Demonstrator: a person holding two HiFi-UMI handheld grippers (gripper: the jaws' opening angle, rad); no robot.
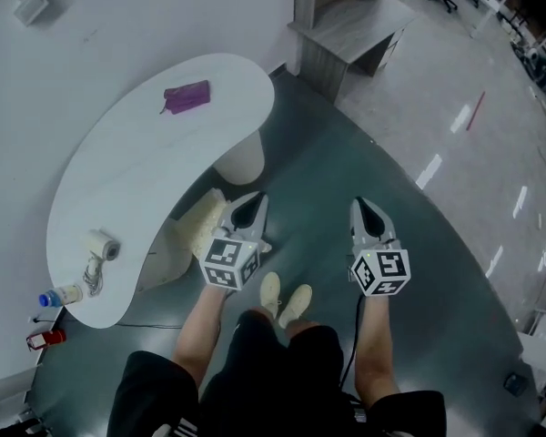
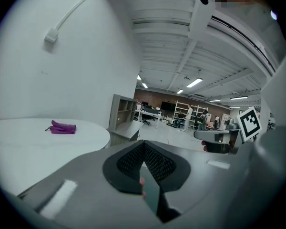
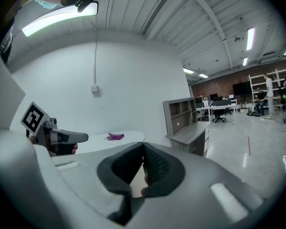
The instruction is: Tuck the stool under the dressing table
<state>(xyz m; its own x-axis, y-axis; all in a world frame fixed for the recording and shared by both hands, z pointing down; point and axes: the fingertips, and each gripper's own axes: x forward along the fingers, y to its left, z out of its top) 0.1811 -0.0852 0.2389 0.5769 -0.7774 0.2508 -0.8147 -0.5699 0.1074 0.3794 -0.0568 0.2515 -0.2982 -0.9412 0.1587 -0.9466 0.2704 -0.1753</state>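
The white kidney-shaped dressing table (image 1: 136, 180) stands against the wall at the left on a white pedestal (image 1: 239, 157). The pale cream stool (image 1: 198, 224) sits at the table's near edge, partly beneath the top and partly hidden by my left gripper (image 1: 247, 209). That gripper is raised level, its jaws shut with nothing between them (image 2: 144, 144). My right gripper (image 1: 366, 209) hangs beside it over the dark floor, also shut and empty (image 3: 143, 147). Neither gripper touches the stool. Each gripper shows in the other's view: the right gripper (image 2: 219, 140) and the left gripper (image 3: 62, 138).
A purple pouch (image 1: 187, 96) lies on the table's far end. A paper roll (image 1: 101, 245) and a small bottle (image 1: 62, 295) stand on its near end. A grey desk with shelves (image 1: 350, 25) stands beyond the table. The person's shoes (image 1: 285, 299) are below the grippers.
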